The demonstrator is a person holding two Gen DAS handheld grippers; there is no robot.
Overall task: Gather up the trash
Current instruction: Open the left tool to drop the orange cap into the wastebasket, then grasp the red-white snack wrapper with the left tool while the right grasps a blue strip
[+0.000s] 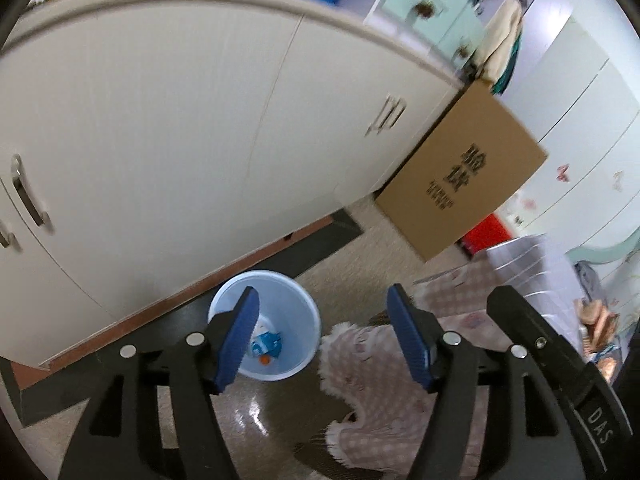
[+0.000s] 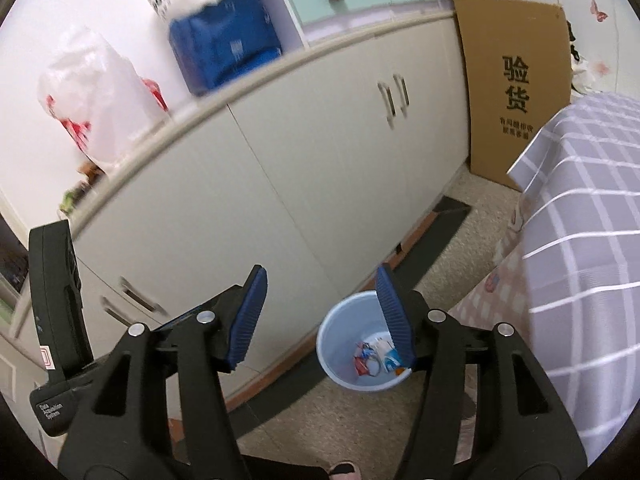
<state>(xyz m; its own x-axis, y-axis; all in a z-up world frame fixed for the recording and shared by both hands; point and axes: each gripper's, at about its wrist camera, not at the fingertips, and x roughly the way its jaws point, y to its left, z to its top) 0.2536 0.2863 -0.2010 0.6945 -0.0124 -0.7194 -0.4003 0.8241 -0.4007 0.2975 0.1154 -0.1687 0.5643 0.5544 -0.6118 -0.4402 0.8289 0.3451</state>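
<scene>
Step in hand: deposit complete, both tools empty above the bin. The left tongs (image 1: 322,336) stand spread with nothing between the ribbed blue pads. The right tongs (image 2: 320,316) are likewise spread and empty. No earlier state is inferred here.

Location of the task items: the trash (image 2: 378,356) lies at the bottom of the bin (image 2: 340,344), a crumpled cluster of wrappers in white, red and blue, with a small orange piece beside it. In the left view the same bin (image 1: 296,312) sits on the floor (image 1: 256,416), close to the dark plinth of the cabinet (image 1: 160,120).

Materials and shapes:
- Bin: pale blue plastic, round, tapered, smooth-walled, no liner visible.
- Trash: thin glossy film and paper, light, likely to spring back when released.
- Floor: speckled, glossy hard surface.
- Cabinet: matte off-white doors, metal bar handles, rounded top edge.
- Cardboard box (image 2: 516,84): flat brown board with printed characters, leaning upright at the cabinet's end.
- Bedspread (image 2: 580,240): grey checked cloth hanging beside the bin.

Next move, as a judgement: locate any remaining litter. None is clearly visible on the floor in either view, so the tools must be swung away to search. Keep both pairs spread for the next pick.
</scene>
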